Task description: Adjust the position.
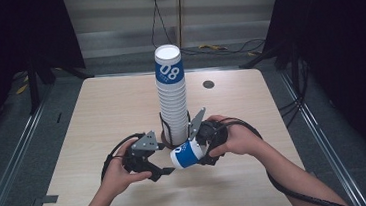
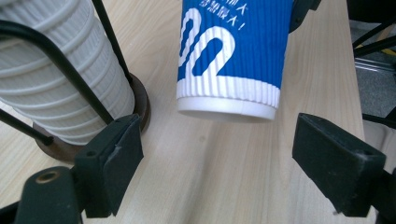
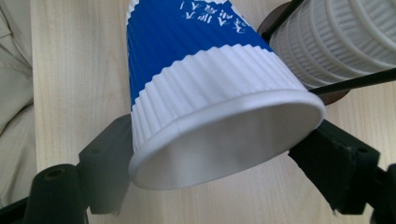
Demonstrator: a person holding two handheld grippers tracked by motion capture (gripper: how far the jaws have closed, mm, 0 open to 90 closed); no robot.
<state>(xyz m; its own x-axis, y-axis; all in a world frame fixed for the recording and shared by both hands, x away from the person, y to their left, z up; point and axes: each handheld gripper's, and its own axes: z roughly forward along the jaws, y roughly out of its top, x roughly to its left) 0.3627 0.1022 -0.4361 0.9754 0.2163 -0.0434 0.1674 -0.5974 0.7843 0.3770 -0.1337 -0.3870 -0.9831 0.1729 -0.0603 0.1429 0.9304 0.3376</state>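
Observation:
A blue and white ribbed paper cup point(image 1: 185, 155) lies tilted just above the table, and my right gripper point(image 1: 203, 151) is shut on it. In the right gripper view the cup point(image 3: 201, 79) sits between the two jaws of the gripper point(image 3: 219, 144), with a white-banded end toward the camera. My left gripper point(image 1: 163, 174) is open just left of the cup's free end. In the left gripper view the cup point(image 2: 229, 51) hangs beyond the wide-apart jaws of that gripper point(image 2: 219, 140), apart from them.
A tall stack of ribbed cups point(image 1: 172, 99) stands in a black wire holder on a round brown base point(image 2: 140, 100), right behind both grippers. The wooden table point(image 1: 111, 109) has a small round hole point(image 1: 208, 84) at the back right. Cables lie on the floor beyond.

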